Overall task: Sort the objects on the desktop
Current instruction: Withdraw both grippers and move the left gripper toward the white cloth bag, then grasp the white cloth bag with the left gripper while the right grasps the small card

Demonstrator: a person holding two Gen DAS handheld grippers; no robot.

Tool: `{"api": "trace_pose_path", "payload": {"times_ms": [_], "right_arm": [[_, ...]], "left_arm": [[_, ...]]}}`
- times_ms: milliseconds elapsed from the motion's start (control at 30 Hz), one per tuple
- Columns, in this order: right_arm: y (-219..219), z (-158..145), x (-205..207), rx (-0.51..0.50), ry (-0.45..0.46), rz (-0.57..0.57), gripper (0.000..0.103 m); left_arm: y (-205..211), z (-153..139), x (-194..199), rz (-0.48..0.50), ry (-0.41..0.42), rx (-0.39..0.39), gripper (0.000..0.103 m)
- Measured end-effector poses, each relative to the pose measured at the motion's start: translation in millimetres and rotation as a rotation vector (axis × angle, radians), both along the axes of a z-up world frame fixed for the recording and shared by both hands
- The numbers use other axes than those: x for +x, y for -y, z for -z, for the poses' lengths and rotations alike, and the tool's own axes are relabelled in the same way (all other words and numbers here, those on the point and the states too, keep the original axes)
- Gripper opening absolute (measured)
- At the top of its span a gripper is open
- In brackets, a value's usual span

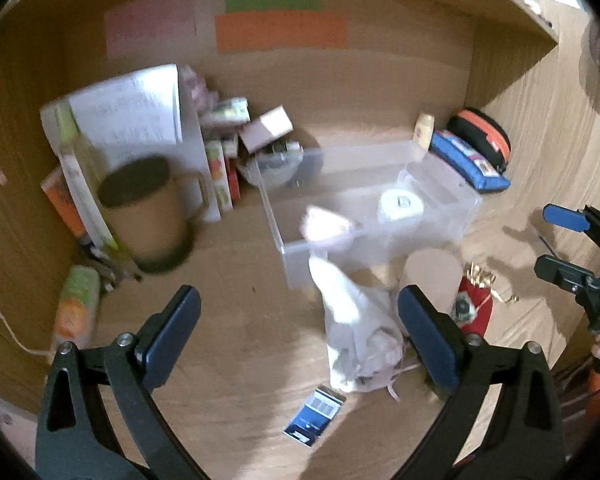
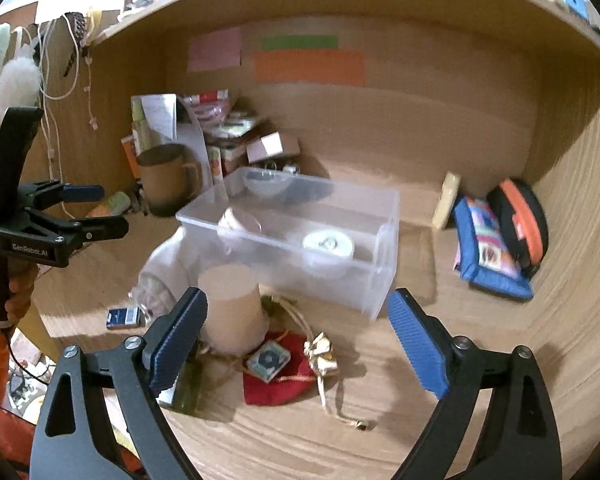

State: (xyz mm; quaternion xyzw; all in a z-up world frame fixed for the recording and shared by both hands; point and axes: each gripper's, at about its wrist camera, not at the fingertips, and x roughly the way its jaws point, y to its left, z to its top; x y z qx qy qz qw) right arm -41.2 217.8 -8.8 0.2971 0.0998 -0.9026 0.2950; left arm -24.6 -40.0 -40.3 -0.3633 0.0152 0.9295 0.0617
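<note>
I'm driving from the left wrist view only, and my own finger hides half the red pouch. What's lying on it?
Observer: A small square packet with a blue pattern lies on the red pouch.
Operator: Is the right hand-held gripper carrying anything? I only see it side-on.
Observer: No. The right hand-held gripper is open with nothing between its pads.
Operator: Anything loose in front of the pouch?
Observer: A cord runs from the gold bow to a small charm lying in front of the pouch.
</note>
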Motion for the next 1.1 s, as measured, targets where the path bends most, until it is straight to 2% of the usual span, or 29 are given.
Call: {"api": "trace_pose_path", "payload": {"times_ms": [200, 367, 633, 767, 867, 933, 1100], "right_arm": [[-8.8, 35.0, -11.1, 0.035, 0.102, 0.039, 0.091], [-10.5, 53.5, -15.2, 0.032, 0.152, 0.039, 0.090], [16.4, 66.5, -13.0, 0.044, 0.205, -0.076, 0.055], [26.2, 71.2, -11.5, 0.094, 0.180, -0.076, 0.053], [27.5, 66.7, -10.9, 0.099, 0.162, -0.077, 0.042], [27.5, 63.1, -9.4, 0.091, 0.159, -0.088, 0.040], [36.4, 63.7, -3.4, 0.138, 0.151, -0.114, 0.040]], "left_arm": [[-6.7, 34.7, -7.5, 0.037, 0.095, 0.025, 0.100], [-14.5, 55.4, -14.2, 0.067, 0.149, 0.043, 0.100], [-17.1, 77.7, -32.0, 0.060, 0.225, 0.083, 0.100], [-17.1, 81.6, -36.9, 0.057, 0.235, 0.088, 0.100], [-19.2, 81.6, -37.5, 0.059, 0.227, 0.076, 0.100], [-21.9, 82.0, -36.9, 0.066, 0.221, 0.061, 0.099], [-29.6, 85.3, -38.0, 0.106, 0.229, 0.057, 0.084]]}}
